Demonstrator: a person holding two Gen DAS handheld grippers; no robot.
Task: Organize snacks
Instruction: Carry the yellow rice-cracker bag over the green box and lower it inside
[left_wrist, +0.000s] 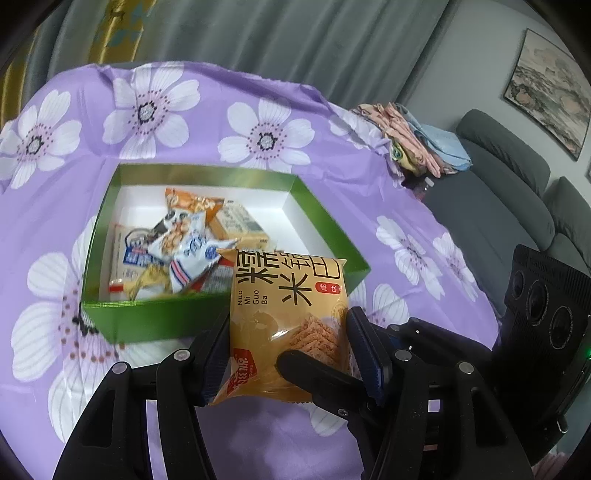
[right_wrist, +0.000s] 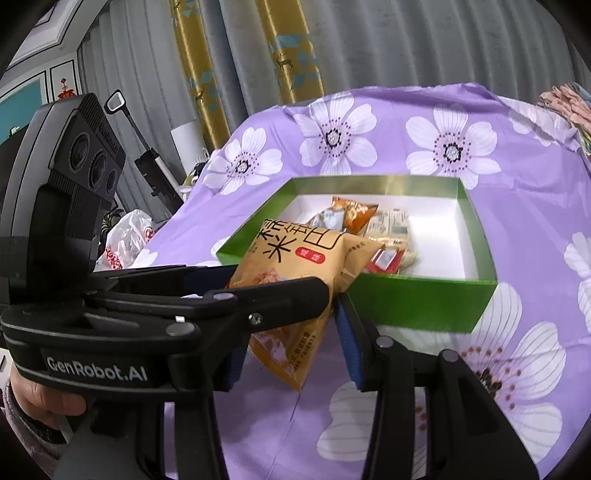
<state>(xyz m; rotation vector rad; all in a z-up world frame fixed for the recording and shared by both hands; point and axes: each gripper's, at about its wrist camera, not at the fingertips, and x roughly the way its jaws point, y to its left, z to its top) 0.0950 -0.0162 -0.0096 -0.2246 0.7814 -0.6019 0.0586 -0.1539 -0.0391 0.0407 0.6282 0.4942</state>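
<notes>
Orange-yellow foil marks the rice-cracker packet (left_wrist: 288, 321), printed with large dark characters and the letters "Nuo Mi Guo Ba", and it hangs in the air just in front of the near wall of the green box (left_wrist: 155, 319), above the purple flowered cloth (left_wrist: 258, 110). Both tools have hold of it. The left gripper (left_wrist: 286, 350) has its jaws part-way open with the blue pads pressing the packet's two side edges, so the packet stands upright between them. The right gripper (right_wrist: 291, 332) comes in from the side; in the left wrist view one of its black fingers (left_wrist: 314, 373) lies across the front of the packet's lower half, and in its own view the packet (right_wrist: 295, 266) sits tilted between its part-open jaws, though the left gripper's arm crosses in front and hides the exact contact. Inside the white-lined box lie several other wrapped snacks (left_wrist: 173, 251), heaped toward its left side, while its right part is bare. A person's hand (right_wrist: 40, 398) grips the left tool's handle at the lower left of the right wrist view. Grey curtains (left_wrist: 295, 33) hang behind the table, and a grey sofa (left_wrist: 509, 192) stands to the right.
</notes>
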